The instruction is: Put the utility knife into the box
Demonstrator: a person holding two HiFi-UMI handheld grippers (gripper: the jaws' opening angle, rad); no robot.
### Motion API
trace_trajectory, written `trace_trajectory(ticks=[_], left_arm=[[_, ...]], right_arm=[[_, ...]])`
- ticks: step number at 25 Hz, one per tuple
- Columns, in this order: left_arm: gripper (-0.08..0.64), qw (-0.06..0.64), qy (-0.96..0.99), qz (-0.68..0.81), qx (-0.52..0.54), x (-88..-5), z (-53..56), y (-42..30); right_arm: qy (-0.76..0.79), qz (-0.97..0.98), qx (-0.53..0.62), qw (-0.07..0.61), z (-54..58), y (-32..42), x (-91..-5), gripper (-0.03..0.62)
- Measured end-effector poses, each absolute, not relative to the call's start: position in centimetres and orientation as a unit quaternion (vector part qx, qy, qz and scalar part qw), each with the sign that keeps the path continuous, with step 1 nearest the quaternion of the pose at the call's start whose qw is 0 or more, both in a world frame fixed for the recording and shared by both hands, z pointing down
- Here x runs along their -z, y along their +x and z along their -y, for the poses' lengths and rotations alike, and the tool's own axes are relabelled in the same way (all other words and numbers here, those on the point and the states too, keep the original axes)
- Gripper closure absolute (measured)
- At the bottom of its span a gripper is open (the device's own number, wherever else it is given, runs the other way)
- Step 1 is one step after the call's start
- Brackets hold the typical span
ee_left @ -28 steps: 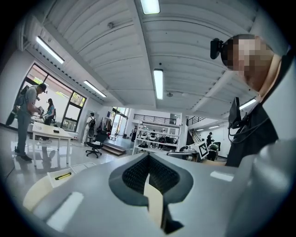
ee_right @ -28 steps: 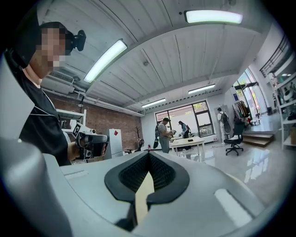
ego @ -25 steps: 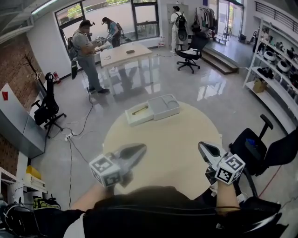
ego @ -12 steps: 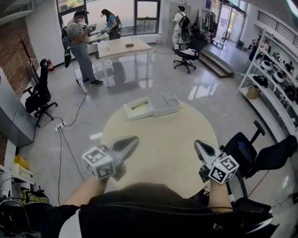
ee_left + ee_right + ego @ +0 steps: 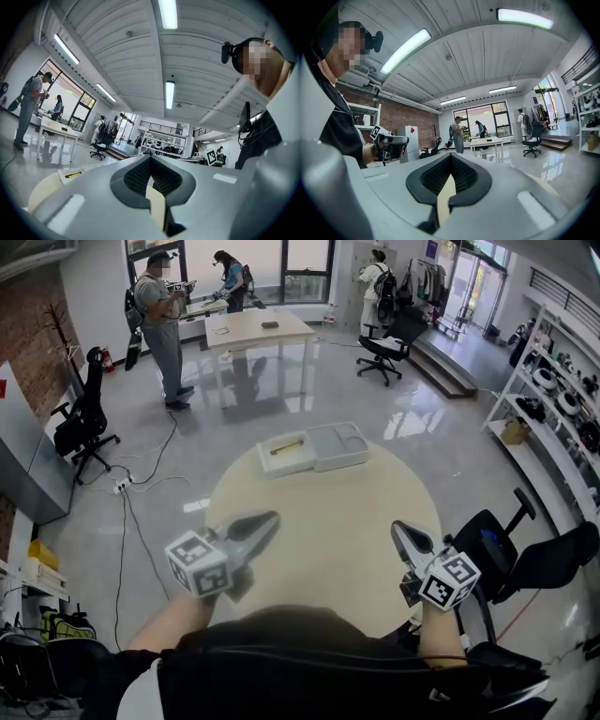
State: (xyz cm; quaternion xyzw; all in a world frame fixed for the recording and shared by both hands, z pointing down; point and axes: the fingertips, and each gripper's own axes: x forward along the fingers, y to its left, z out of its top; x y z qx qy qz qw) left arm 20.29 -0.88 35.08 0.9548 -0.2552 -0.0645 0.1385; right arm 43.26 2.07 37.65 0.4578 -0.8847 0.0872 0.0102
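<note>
Both are pressed together and empty: the left hand-held gripper (image 5: 272,519) at 7 o'clock of the round bench (image 5: 328,512), the right hand-held gripper (image 5: 397,529) at 5 o'clock. The utility knife (image 5: 286,445) is seen lying flat in the white left half of the open box (image 5: 339,463) at 12 o'clock, well apart from both. If the jaws are spread late, the slim knife could be nudged against the low wall rather than pinched. The light box could also be shoved toward the far edge.
</note>
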Motion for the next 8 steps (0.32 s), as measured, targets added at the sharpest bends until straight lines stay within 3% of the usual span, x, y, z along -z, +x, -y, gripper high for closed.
trace_trajectory(ticks=[8], left_arm=[[0.56, 0.147, 0.953, 0.258, 0.06, -35.12, 1.07, 20.59]], right_arm=[[0.458, 0.884, -0.088, 0.012, -1.84, 43.92, -37.46, 0.58]])
